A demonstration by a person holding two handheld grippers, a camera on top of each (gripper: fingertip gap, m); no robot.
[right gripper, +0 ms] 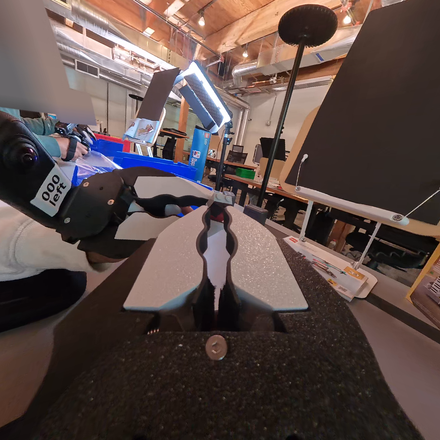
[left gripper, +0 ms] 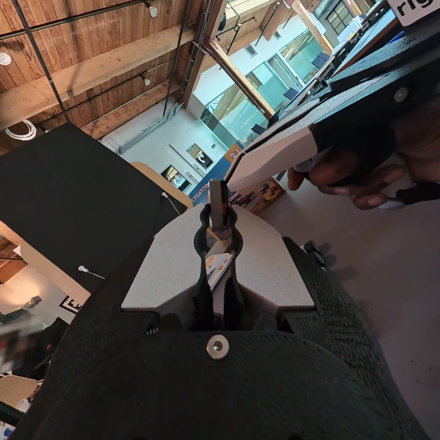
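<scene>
In the left wrist view my left gripper (left gripper: 218,214) is shut on a long grey brick (left gripper: 215,204) with a black strip and a small red part (left gripper: 223,209) on its right side, held above the grey table (left gripper: 357,238). My right gripper's fingertip (left gripper: 238,176) reaches in from the upper right and meets the brick's black side, with a person's hand (left gripper: 345,181) behind it. In the right wrist view my right gripper (right gripper: 216,212) is closed on the red and black piece (right gripper: 215,214) under the studded grey brick (right gripper: 223,198). The left gripper (right gripper: 204,200) grips that brick from the left.
A black board on a white stand (right gripper: 381,119) and an instruction booklet (right gripper: 333,269) are at the right. A picture box (left gripper: 262,197) and small black wheels (left gripper: 314,252) lie on the table. Blue bins (right gripper: 147,162), a light panel (right gripper: 207,100) and a black pole (right gripper: 281,133) stand behind. My two grippers' fingertips are within a few centimetres of each other.
</scene>
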